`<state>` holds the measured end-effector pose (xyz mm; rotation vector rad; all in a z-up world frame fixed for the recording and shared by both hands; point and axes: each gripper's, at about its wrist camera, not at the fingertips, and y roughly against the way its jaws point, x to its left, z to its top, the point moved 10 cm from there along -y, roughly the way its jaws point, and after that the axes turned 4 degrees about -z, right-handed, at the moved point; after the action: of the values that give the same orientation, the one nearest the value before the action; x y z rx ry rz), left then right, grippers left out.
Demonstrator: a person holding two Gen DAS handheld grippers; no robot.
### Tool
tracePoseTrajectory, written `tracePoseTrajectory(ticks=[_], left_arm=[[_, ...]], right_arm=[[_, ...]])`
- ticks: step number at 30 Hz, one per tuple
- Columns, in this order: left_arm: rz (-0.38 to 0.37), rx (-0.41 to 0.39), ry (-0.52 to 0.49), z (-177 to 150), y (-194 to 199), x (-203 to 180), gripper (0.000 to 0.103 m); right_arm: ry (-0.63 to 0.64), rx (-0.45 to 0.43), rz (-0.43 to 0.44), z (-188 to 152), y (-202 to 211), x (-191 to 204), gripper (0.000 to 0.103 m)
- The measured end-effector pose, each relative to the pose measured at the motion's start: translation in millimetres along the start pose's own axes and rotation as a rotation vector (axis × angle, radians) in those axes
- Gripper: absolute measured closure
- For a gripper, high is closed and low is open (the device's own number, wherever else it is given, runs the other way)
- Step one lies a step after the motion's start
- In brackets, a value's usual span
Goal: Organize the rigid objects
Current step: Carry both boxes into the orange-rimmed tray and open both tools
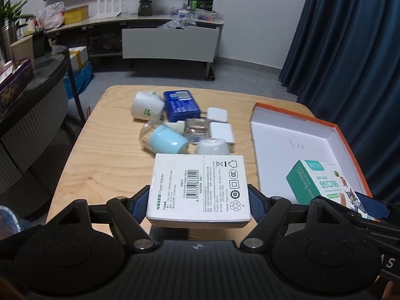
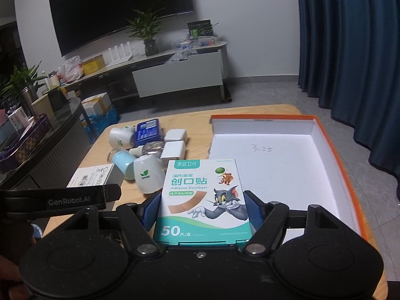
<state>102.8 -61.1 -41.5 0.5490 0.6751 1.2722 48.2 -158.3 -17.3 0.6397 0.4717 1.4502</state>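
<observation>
My left gripper (image 1: 198,203) is shut on a white power adapter box (image 1: 200,187), held above the wooden table (image 1: 100,165) near its front edge. My right gripper (image 2: 202,208) is shut on a green-and-white adhesive bandage box (image 2: 202,195), held at the near left corner of the orange-rimmed white tray (image 2: 275,170). The bandage box also shows in the left wrist view (image 1: 320,185), over the tray (image 1: 287,145). The power adapter box shows at the left in the right wrist view (image 2: 92,176).
A pile lies mid-table: a blue case (image 1: 181,105), white cups (image 1: 146,106), a light blue jar (image 1: 167,141), two white adapters (image 1: 220,122) and a clear bottle (image 1: 196,128). A dark counter (image 1: 32,95) stands left, curtains (image 1: 350,50) right.
</observation>
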Motion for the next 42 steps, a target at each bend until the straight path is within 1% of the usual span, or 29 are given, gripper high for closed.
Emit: tracePoseTrajectory(ticks=[8, 19, 29, 42], left_arm=[[-0.022, 0.004, -0.033, 1, -4, -24, 0.024], [-0.053, 0.01, -0.079, 2, -11, -54, 0.024], [-0.071, 0.023, -0.107, 5, -22, -72, 0.024], [-0.088, 0.039, -0.126, 10, -41, -89, 0.024]], right_arm=[[-0.039, -0.015, -0.032, 3, 5, -26, 0.019], [-0.076, -0.038, -0.066, 10, 8, -50, 0.019], [-0.106, -0.045, -0.096, 14, 2, -72, 0.019], [-0.115, -0.047, -0.123, 24, -10, -90, 0.019]])
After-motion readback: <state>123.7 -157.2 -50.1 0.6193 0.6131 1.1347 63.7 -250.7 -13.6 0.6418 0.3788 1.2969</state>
